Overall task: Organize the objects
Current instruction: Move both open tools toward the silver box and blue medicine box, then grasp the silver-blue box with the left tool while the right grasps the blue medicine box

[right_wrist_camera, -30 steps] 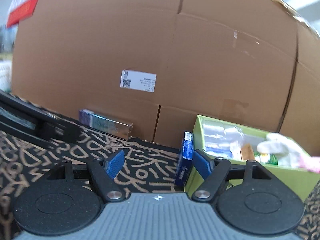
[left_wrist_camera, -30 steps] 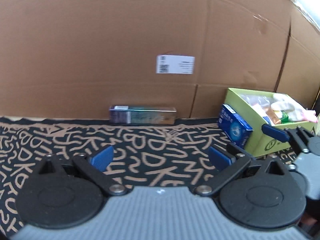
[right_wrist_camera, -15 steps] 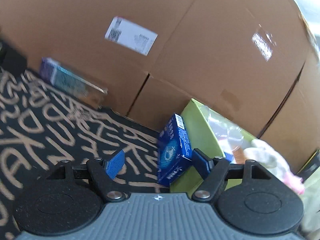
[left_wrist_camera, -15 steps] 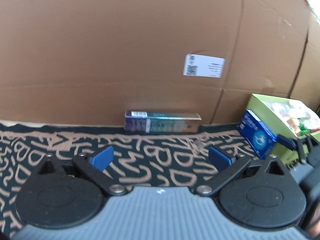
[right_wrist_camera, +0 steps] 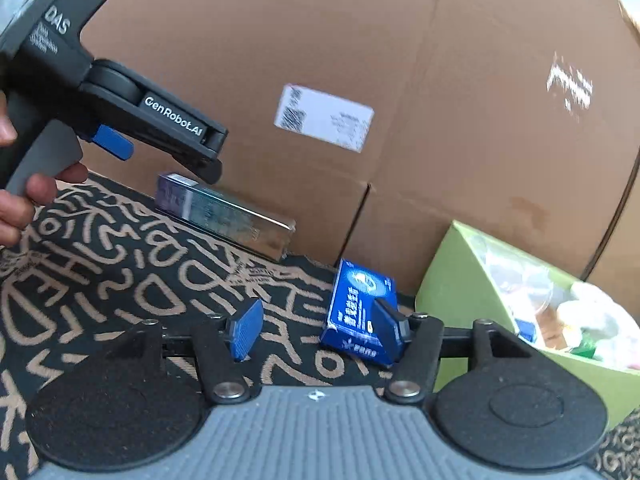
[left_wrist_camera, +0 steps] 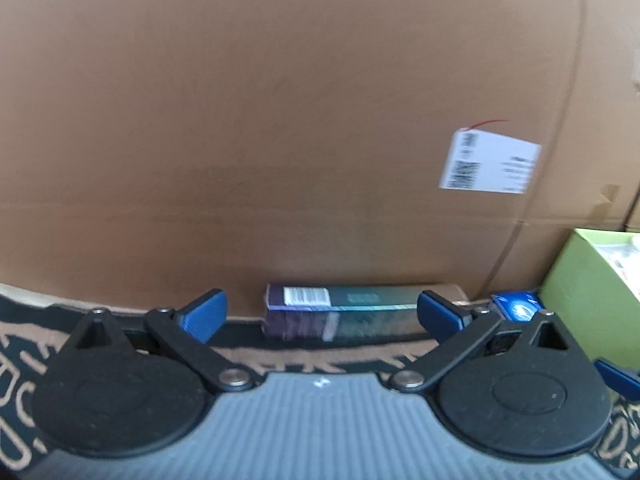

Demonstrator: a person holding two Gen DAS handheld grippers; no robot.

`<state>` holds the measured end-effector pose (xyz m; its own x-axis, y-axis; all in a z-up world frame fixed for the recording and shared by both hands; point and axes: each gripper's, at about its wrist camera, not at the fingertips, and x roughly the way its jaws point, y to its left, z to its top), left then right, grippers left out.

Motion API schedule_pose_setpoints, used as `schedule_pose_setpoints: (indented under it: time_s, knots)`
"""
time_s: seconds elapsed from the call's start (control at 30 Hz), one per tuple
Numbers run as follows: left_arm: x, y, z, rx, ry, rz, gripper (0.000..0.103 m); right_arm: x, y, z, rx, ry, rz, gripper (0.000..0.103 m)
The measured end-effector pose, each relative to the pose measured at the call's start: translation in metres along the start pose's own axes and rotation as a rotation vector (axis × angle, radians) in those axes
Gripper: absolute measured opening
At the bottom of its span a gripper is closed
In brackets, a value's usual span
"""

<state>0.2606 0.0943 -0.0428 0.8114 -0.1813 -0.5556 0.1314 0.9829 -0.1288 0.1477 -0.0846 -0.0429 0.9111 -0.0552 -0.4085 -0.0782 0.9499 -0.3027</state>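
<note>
A long dark foil box (left_wrist_camera: 340,316) lies against the cardboard wall; my left gripper (left_wrist_camera: 322,314) is open, its fingers spread wide either side of it, apart from it. The long box also shows in the right wrist view (right_wrist_camera: 224,216), under the left gripper body (right_wrist_camera: 120,108). A small blue box (right_wrist_camera: 362,312) leans on a green bin (right_wrist_camera: 456,300) full of items. My right gripper (right_wrist_camera: 320,332) is open and empty, its right finger just in front of the blue box. The blue box (left_wrist_camera: 516,306) and the bin (left_wrist_camera: 588,288) show at right in the left wrist view.
A tall cardboard wall (left_wrist_camera: 280,120) with a white label (left_wrist_camera: 490,166) closes off the back. A black mat with tan letters (right_wrist_camera: 120,288) covers the surface.
My left gripper moved forward and left to straddle the long box. My right gripper swung so the blue box is now near its right finger and the left gripper is in view.
</note>
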Motion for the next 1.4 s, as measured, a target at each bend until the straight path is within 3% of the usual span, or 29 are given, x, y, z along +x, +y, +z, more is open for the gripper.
schedule_pose_setpoints:
  time_s: [0.27, 0.53, 0.67, 0.77, 1.0, 1.1, 1.2, 1.3, 1.4]
  knots:
    - [0.034, 0.006, 0.003, -0.029, 0.051, -0.022, 0.103, 0.022, -0.01, -0.004, 0.082, 0.11, 0.023, 0.064]
    - [0.036, 0.001, -0.006, -0.035, 0.075, -0.073, 0.103, 0.022, -0.007, -0.004, 0.065, 0.089, 0.03, 0.071]
    - [0.024, -0.014, -0.019, 0.064, 0.098, -0.163, 0.103, 0.018, -0.008, -0.004, 0.065, 0.076, 0.036, 0.071]
    - [0.01, -0.02, -0.022, 0.124, 0.038, -0.144, 0.103, 0.017, -0.011, -0.004, 0.081, 0.073, 0.036, 0.072]
    - [0.031, -0.012, 0.005, 0.049, 0.033, -0.181, 0.103, 0.017, -0.011, -0.003, 0.091, 0.078, 0.032, 0.075]
    - [0.037, -0.024, 0.003, 0.111, 0.028, -0.135, 0.103, 0.018, -0.012, -0.003, 0.103, 0.082, 0.032, 0.077]
    - [0.031, -0.036, -0.007, 0.197, 0.03, -0.177, 0.103, 0.019, -0.014, -0.004, 0.121, 0.085, 0.037, 0.077]
    - [0.018, -0.054, -0.02, 0.329, 0.06, -0.27, 0.103, 0.018, -0.016, -0.005, 0.132, 0.081, 0.043, 0.077]
    - [0.013, -0.071, -0.027, 0.381, 0.04, -0.253, 0.103, 0.018, -0.017, -0.006, 0.137, 0.075, 0.044, 0.078]
